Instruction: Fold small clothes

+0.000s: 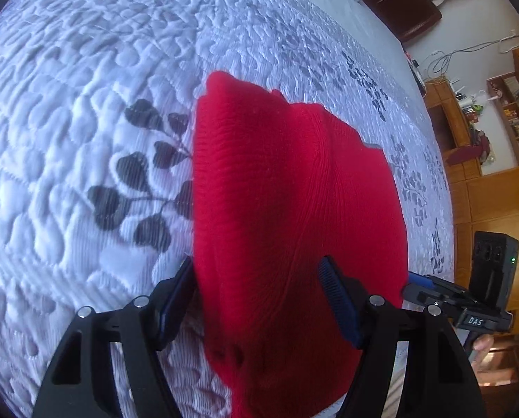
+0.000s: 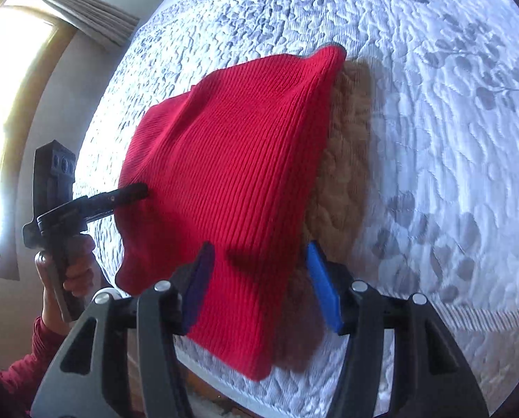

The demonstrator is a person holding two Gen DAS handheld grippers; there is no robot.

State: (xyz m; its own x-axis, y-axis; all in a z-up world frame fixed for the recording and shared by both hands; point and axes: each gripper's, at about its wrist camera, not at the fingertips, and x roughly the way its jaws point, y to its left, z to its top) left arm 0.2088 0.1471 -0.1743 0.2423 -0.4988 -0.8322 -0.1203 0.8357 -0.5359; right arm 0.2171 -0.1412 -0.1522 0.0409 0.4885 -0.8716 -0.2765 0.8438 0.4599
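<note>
A red ribbed knit garment (image 2: 231, 174) hangs lifted above the quilted bed (image 2: 451, 160), draped in folds between both tongs. The left tongs (image 1: 259, 299) stand wide apart with the cloth passing between the fingers; whether they grip it I cannot tell. The right tongs (image 2: 259, 285) are likewise spread, red cloth between them.

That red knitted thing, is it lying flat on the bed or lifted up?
Lifted. The red knit garment hangs draped between both grippers, casting a shadow on the quilted bedspread.
</note>
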